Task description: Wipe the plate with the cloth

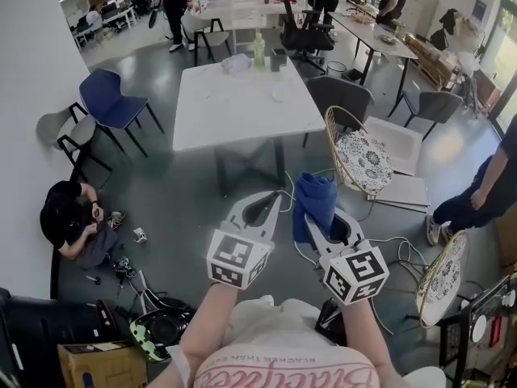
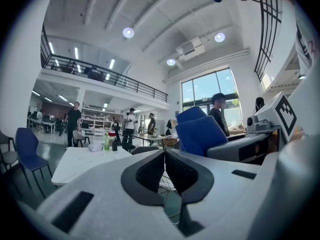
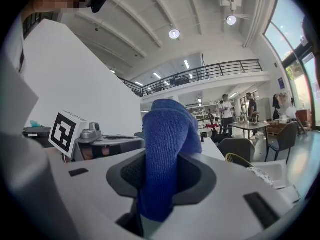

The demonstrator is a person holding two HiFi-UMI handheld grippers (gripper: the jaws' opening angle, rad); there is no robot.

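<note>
Grey concrete floor (image 1: pixel 186 192) runs under everything in this big open workroom. From where I stand the blue cloth (image 1: pixel 315 199) is the thing to watch. It is up in the air rather than on any surface, bunched and folded between the fingers of the right gripper (image 1: pixel 317 226). Most of it sticks up and forward past the fingertips toward twelve o'clock, and a short end is tucked back behind them. Those fingers are clamped on the fabric, which fills the gap between them. Just beside it, at nine o'clock, the left gripper (image 1: pixel 269 200) is held at about the same height and points the same way. Its fingers are pressed together tip to tip with nothing caught in them. The two grippers are near each other but apart. Further off at twelve o'clock stands a white counter (image 1: pixel 234 107) with a green bottle (image 1: pixel 259 48) near its far edge. At two o'clock from the cloth is a wire chair (image 1: pixel 333 128) with a patterned cushion (image 1: pixel 363 162). A blue chair (image 1: pixel 113 95) stands at ten o'clock, and at eight o'clock a person (image 1: pixel 69 217) sits on the floor against the white wall (image 1: pixel 32 71).
</note>
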